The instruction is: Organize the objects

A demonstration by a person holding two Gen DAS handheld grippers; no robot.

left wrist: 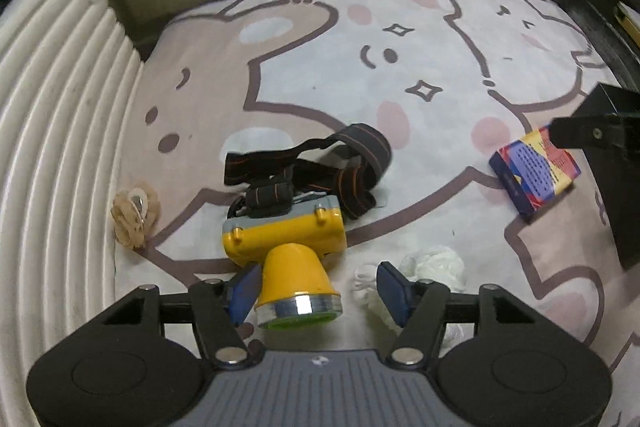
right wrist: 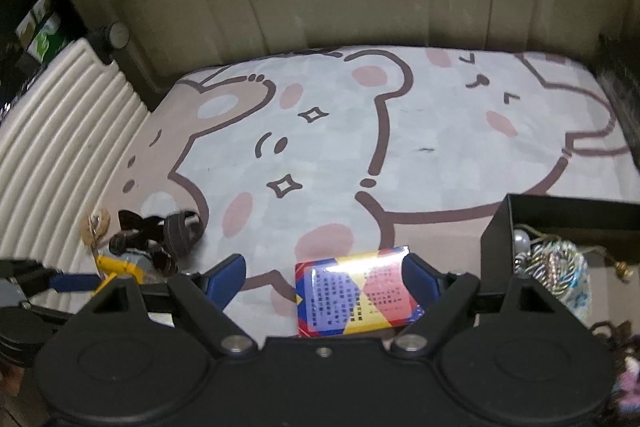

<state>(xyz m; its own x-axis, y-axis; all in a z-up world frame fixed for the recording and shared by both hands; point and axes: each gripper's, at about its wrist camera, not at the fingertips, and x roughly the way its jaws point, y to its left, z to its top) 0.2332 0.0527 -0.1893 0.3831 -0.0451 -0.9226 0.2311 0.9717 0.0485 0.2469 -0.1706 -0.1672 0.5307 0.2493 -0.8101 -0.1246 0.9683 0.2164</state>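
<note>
**Headlamp and card box sit between open jaws on cartoon bedsheet**

A yellow headlamp (left wrist: pixel 286 247) lies on a bear-print sheet (left wrist: pixel 320 67), its lens cone pointing toward the camera and its black, orange-striped strap (left wrist: pixel 340 163) heaped behind it; the left gripper (left wrist: pixel 316 287) stands open around the cone, the left blue pad just beside it, the right pad clearly apart, though whether the left pad touches is hard to tell; a crumpled white tissue (left wrist: pixel 436 263) lies beside the right pad, partly hidden by it; a small beige fabric flower (left wrist: pixel 134 215) rests at the sheet's edge, against a ribbed white cushion (left wrist: pixel 60 147). To the right, a colourful printed box (right wrist: pixel 356 291) lies flat between the widely spread pads of the right gripper (right wrist: pixel 324 279); its near edge is cut off by the gripper body, and contact with the right pad cannot be made out; a black box (right wrist: pixel 496 239) nearby holds bangles and a pearl-like bead, its contents cropped and blurred.
</note>
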